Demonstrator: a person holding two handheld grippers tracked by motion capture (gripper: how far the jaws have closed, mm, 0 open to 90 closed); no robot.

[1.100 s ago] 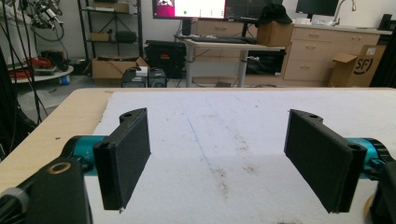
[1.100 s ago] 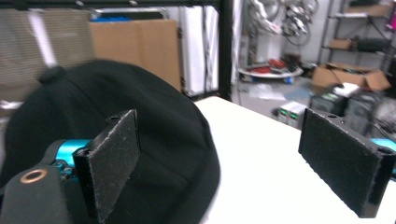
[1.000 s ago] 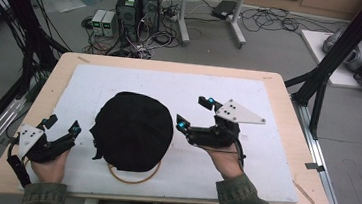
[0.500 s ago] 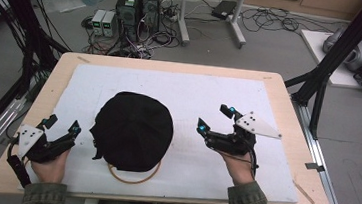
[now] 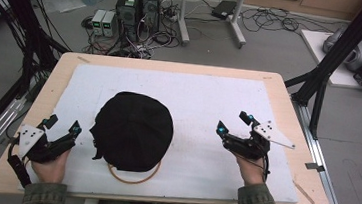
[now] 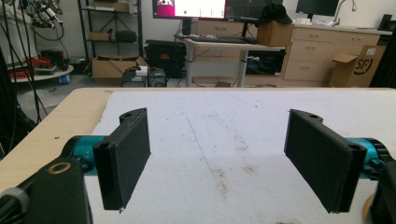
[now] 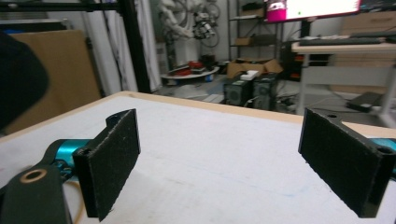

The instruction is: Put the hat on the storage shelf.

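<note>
Your right gripper [image 5: 233, 124] withdrawn rightward from black hat [image 5: 133, 130], now well apart. Left gripper [image 5: 62, 126] just left of hat, unmoved. Both grippers released, jaws spread, holding nothing. Hat lies flat on desk [image 5: 281, 86], tan ring [image 5: 134, 178] under near edge. Placement appears finished; nothing visibly outstanding.

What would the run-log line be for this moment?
left gripper: open, empty, left of round black fabric hat | right gripper: open, empty, right of hat | hat on thin tan ring, white foam mat
</note>
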